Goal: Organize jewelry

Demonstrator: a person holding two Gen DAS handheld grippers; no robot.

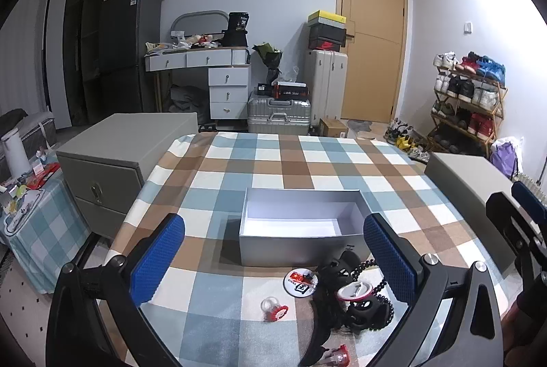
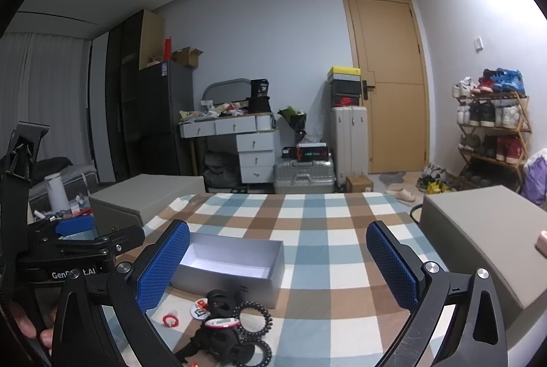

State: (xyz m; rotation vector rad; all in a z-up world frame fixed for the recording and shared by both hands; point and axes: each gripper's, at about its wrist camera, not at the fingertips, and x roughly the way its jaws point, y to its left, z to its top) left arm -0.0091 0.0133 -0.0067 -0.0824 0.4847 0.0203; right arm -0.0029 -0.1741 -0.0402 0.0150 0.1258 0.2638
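Note:
An open, empty silver box (image 1: 297,230) stands on the checked tablecloth; it also shows in the right wrist view (image 2: 232,268). In front of it lies a pile of jewelry: a black bead bracelet (image 1: 379,291), a round red-rimmed piece (image 1: 354,291), a round badge (image 1: 301,281), a clear ring with a red top (image 1: 273,309), another red ring (image 1: 338,356) and black hair clips (image 1: 342,268). The pile shows in the right wrist view (image 2: 225,322) too. My left gripper (image 1: 273,264) is open above the pile. My right gripper (image 2: 278,264) is open and empty, to the right of the pile.
A grey drawer cabinet (image 1: 112,162) stands left of the table and a grey block (image 2: 478,237) at its right. The table's far edge (image 1: 290,134) faces suitcases, a desk, a shoe rack and a door.

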